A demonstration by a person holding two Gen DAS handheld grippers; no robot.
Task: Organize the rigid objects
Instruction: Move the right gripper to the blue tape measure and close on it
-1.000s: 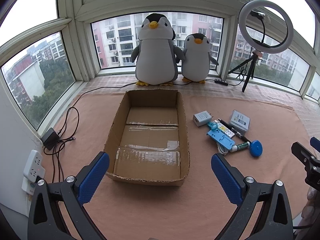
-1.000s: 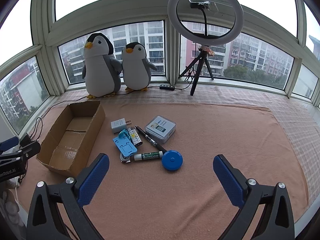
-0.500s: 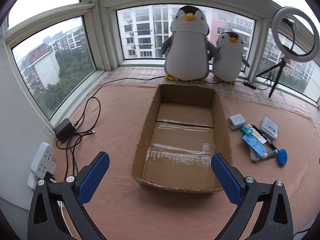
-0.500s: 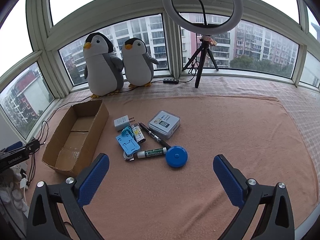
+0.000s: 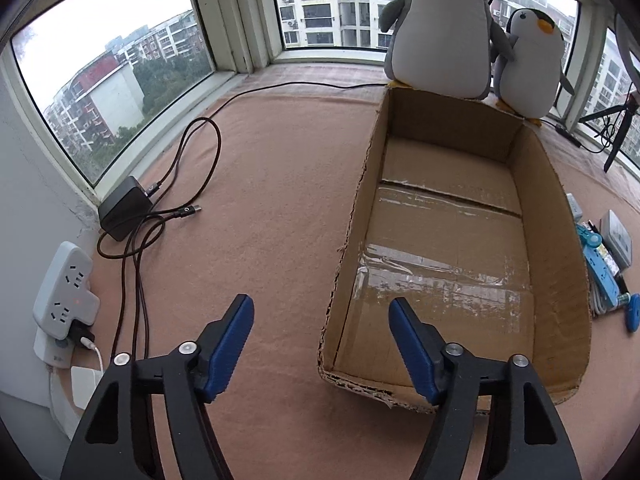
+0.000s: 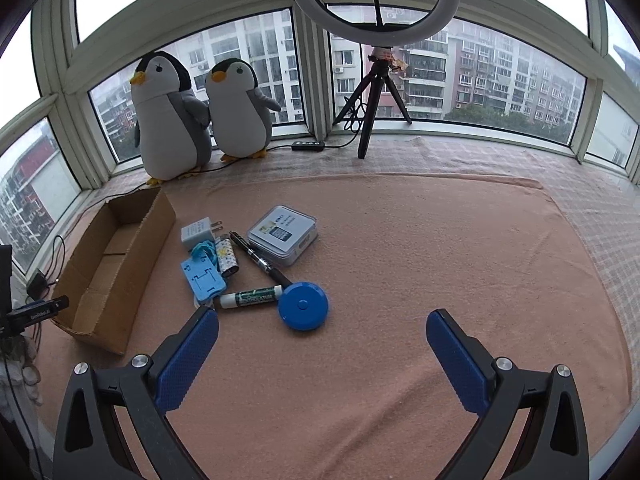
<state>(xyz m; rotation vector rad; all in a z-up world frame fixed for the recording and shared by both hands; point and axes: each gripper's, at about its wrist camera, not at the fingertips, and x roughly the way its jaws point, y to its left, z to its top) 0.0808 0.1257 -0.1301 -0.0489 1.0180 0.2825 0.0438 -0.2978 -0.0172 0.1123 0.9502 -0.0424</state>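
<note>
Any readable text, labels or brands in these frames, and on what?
"GenRobot.AI": white lettering on the left gripper, seen in the right wrist view; partly soft.
Green-labelled tube: printed label, too small to read.
Grey tin: lid label with print, blurred, unreadable.
Black power adapter: no legible marking.

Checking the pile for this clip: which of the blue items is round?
The blue tape measure, a flat disc at the pile's near edge by the glue stick. The other blue item, the phone stand, is a flat rectangle.

Brown cardboard box point(image 5: 460, 248), blue tape measure point(image 6: 303, 305)
</note>
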